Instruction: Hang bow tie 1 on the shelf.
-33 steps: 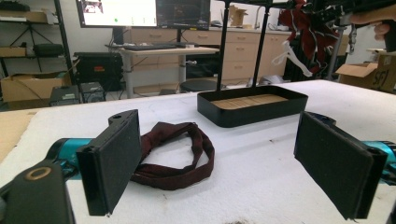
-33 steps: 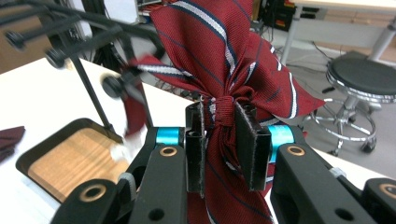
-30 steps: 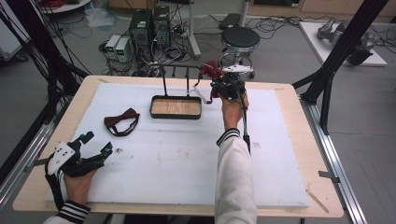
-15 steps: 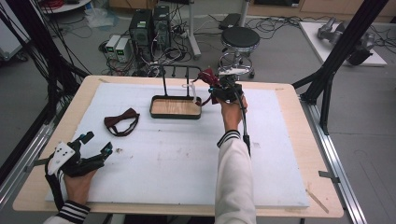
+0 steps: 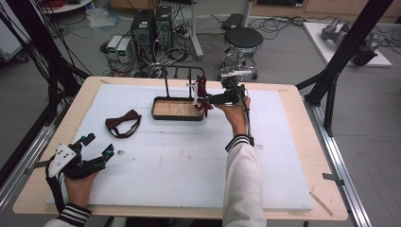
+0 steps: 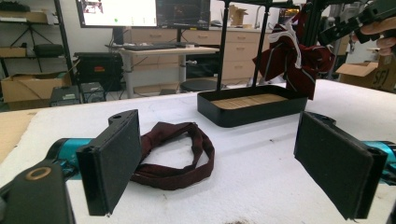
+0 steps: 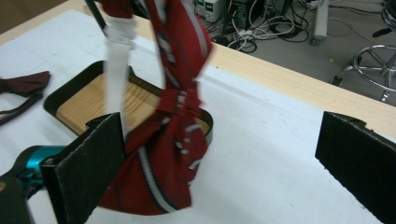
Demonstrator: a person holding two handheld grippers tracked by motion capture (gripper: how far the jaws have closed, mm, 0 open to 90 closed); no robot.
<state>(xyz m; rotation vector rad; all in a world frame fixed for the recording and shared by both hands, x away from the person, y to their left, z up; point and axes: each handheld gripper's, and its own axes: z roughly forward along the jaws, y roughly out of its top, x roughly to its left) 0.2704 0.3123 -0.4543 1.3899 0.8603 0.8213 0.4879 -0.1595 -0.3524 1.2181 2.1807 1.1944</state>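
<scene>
right gripper [image 7: 219,172]: jaws just opening wide, gripping nothing | striped bow tie [image 7: 173,140] hanging long-axis vertical from rack [image 5: 182,72], against its left pad | left gripper [image 6: 233,163]: idling open, far

My bench [image 5: 293,94] has a pale wooden top, and a white sheet [image 5: 179,175] covers most of it, marked with a few faint smudges. On the floor past the far edge stand two dark computer towers [image 5: 152,28], with two small grey boxes [image 5: 120,47] just beside them and a tangle of cables [image 5: 175,52] running around both. A round black stool [image 5: 243,38] on a chrome base stands near the far right corner. A black frame strut [image 5: 347,52] slants up on the right. Across the room I see lit monitors [image 6: 116,11] above a desk [image 6: 163,49], and a cardboard box [image 6: 23,88].
</scene>
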